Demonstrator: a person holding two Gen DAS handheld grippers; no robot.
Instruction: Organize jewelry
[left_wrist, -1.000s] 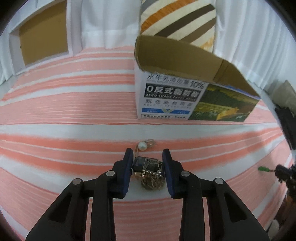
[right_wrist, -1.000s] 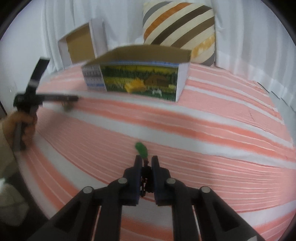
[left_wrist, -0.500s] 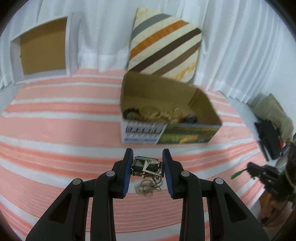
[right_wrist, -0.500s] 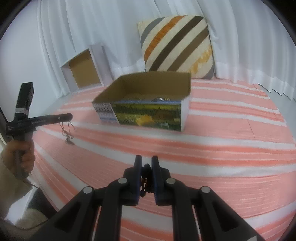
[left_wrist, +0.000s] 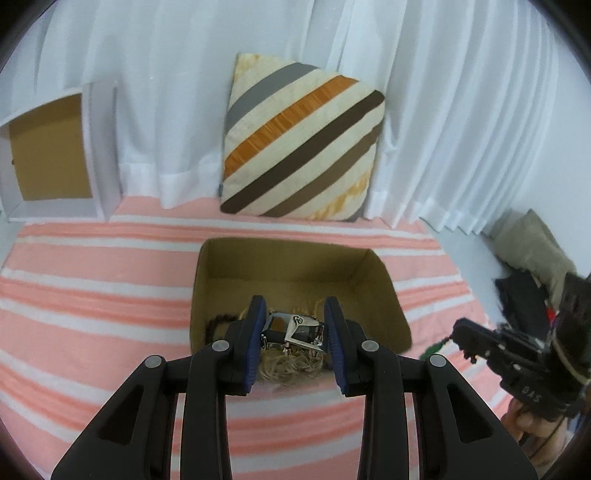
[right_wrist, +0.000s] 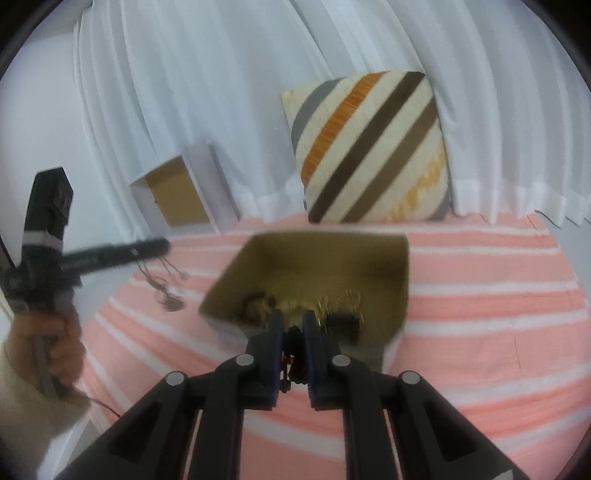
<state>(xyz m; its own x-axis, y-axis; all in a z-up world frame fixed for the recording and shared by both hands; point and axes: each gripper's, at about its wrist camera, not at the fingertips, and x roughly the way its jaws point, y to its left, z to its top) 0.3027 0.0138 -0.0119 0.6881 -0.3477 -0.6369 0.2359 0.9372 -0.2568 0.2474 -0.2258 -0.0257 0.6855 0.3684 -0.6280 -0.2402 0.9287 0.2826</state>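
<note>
Pinching a silver, angular clasp piece (left_wrist: 295, 328) with dangling chain, left gripper (left_wrist: 294, 332); right gripper (right_wrist: 293, 349) nips dark jewelry (right_wrist: 293, 354).

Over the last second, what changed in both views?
Both claws rose from the striped cloth and now look down into the open box. The left claw lifted its metal piece with dangling chains; the right claw lifted its small dark item. Both grips, the box and the pillow are unchanged.
</note>
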